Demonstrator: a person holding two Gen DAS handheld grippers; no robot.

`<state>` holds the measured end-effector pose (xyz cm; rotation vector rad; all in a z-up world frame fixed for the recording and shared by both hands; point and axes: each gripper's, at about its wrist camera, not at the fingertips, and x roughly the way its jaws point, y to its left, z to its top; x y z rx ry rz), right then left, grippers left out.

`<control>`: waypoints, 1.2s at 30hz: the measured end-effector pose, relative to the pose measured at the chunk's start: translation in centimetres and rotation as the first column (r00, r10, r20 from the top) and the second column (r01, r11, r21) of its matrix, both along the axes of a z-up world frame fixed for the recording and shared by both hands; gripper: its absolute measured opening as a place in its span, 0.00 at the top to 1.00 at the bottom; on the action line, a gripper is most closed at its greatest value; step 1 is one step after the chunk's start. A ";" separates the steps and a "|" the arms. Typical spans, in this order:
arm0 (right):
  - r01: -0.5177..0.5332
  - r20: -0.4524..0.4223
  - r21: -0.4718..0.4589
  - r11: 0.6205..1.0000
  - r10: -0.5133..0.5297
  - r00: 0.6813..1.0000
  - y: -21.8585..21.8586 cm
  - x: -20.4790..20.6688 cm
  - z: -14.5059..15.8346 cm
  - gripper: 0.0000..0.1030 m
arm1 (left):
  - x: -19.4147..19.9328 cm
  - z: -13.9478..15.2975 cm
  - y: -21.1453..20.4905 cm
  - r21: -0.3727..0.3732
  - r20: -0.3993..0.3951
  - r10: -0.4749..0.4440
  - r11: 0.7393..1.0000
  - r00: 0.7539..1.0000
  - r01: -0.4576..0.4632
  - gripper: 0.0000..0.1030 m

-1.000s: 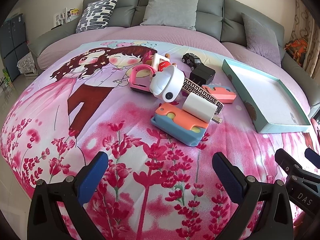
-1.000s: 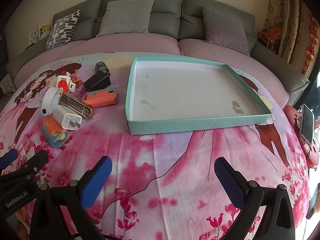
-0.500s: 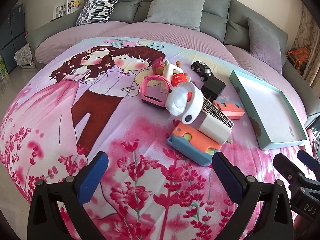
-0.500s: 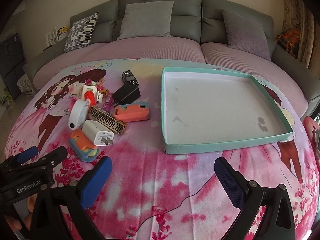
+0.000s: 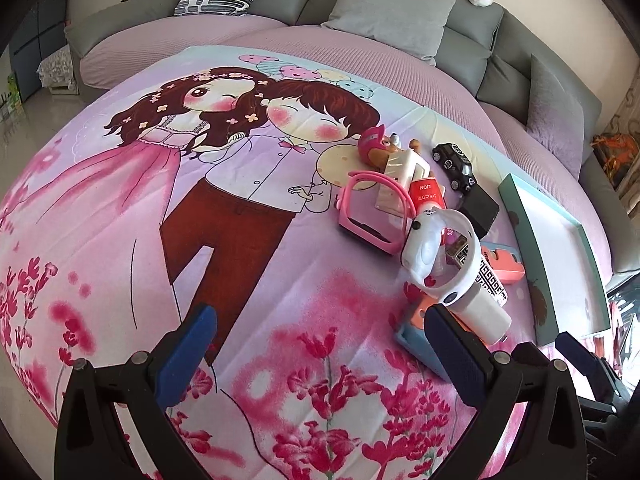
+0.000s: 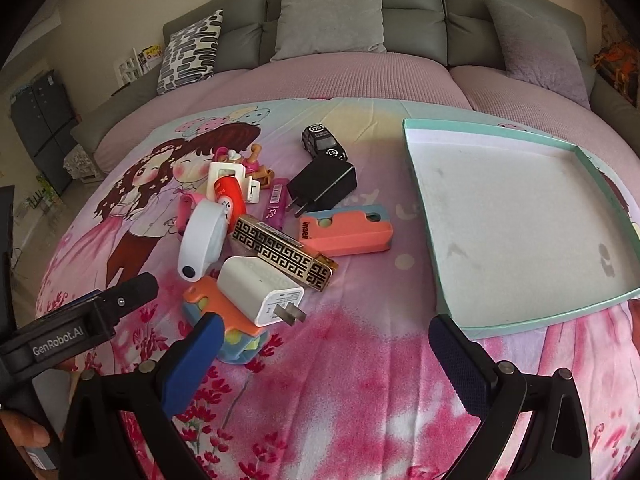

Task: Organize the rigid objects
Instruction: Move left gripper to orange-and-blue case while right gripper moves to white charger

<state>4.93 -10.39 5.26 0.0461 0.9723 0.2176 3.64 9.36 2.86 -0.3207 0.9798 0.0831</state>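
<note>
A pile of small objects lies on the cartoon-print bedspread. It holds a white charger (image 6: pixel 260 290) resting on an orange-and-blue case (image 6: pixel 224 320), a gold-and-black patterned box (image 6: pixel 284 252), a white ring-shaped gadget (image 6: pixel 202 240), a coral case (image 6: pixel 344 232), a black charger (image 6: pixel 324 184) and a black toy car (image 6: pixel 323 142). An empty teal tray (image 6: pixel 532 314) sits to the right of the pile. My right gripper (image 6: pixel 326 364) is open, with its left finger close beside the orange-and-blue case. My left gripper (image 5: pixel 320 360) is open over the bedspread, left of the pile.
A pink frame (image 5: pixel 372 212) and a red tube (image 5: pixel 428 196) lie at the pile's far-left side. Grey sofa cushions (image 6: pixel 332 16) line the back. The bedspread curves down to the floor at left. A hand holds the left gripper's handle at the lower left of the right wrist view.
Both views have swung left. The pile now sits at the right of the left view and nearer in the right view; the tray has shifted right. Both grippers stay open.
</note>
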 end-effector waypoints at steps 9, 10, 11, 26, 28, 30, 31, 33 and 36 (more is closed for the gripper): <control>-0.010 0.022 0.001 1.000 0.010 1.000 0.1 -0.2 -0.1 0.01 | -1.1 -0.8 0.0 -0.024 -0.002 -0.045 0.999 0.999 0.044 0.00; -0.002 0.027 0.008 1.000 0.002 1.000 -0.3 -0.2 0.2 0.01 | -1.2 -0.9 -0.2 -0.023 -0.002 -0.055 0.998 0.998 0.055 0.00; 0.006 0.033 0.010 1.000 -0.007 0.999 -0.6 -0.3 0.4 0.01 | -1.3 -0.9 -0.5 -0.019 -0.001 -0.066 0.998 0.998 0.066 0.00; 0.096 0.069 0.015 0.995 -0.097 0.993 -3.6 0.1 2.6 0.01 | 0.5 -2.1 -8.9 0.081 -0.039 -0.270 0.959 0.962 0.272 0.00; 0.100 0.066 0.015 0.995 -0.101 0.993 -3.7 0.1 2.5 0.01 | 1.0 -2.3 -9.5 0.108 -0.044 -0.266 0.957 0.963 0.270 0.00; 0.101 0.065 0.012 0.995 -0.102 0.993 -3.8 0.1 2.5 0.01 | 1.4 -2.5 -9.6 0.135 -0.054 -0.255 0.956 0.965 0.260 0.00; 0.101 0.064 0.013 0.995 -0.102 0.993 -3.8 0.1 2.4 0.01 | 1.5 -2.5 -9.5 0.152 -0.060 -0.245 0.956 0.968 0.252 0.00; 0.098 0.064 0.013 0.995 -0.099 0.993 -3.8 0.0 2.4 0.01 | 1.3 -2.5 -8.8 0.155 -0.065 -0.227 0.960 0.972 0.234 0.00; 0.089 0.061 0.012 0.996 -0.090 0.994 -3.5 0.0 2.2 0.01 | 0.4 -2.2 -6.9 0.151 -0.066 -0.192 0.968 0.979 0.200 0.00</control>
